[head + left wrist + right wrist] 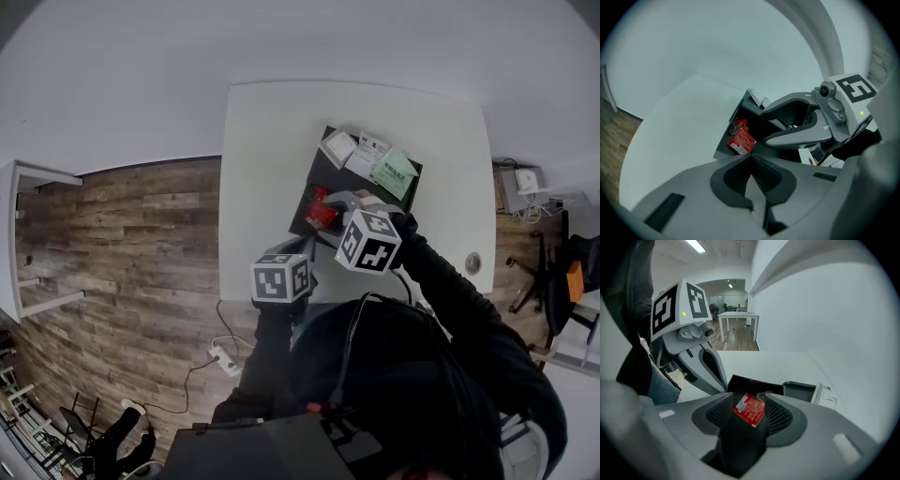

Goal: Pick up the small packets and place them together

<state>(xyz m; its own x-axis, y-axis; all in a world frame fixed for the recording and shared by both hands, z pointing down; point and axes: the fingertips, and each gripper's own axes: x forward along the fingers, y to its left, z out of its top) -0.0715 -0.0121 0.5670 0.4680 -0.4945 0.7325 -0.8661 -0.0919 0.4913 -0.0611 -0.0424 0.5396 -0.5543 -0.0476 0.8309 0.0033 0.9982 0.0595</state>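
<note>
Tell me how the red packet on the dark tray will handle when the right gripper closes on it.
The red packet looks thin and flat, so it is probably light and floppy. It may buckle between the open jaws of the right gripper. Its crinkled edge suggests soft film, which might slip on the pads. Lying flat on the dark tray, it shouldn't roll.

The left tongs point steeply down with the jaws pressed together. The right tongs, at about one o'clock from them in the head view, also tilt down, with the jaws standing apart. A dark sleeve covers the right arm.
</note>
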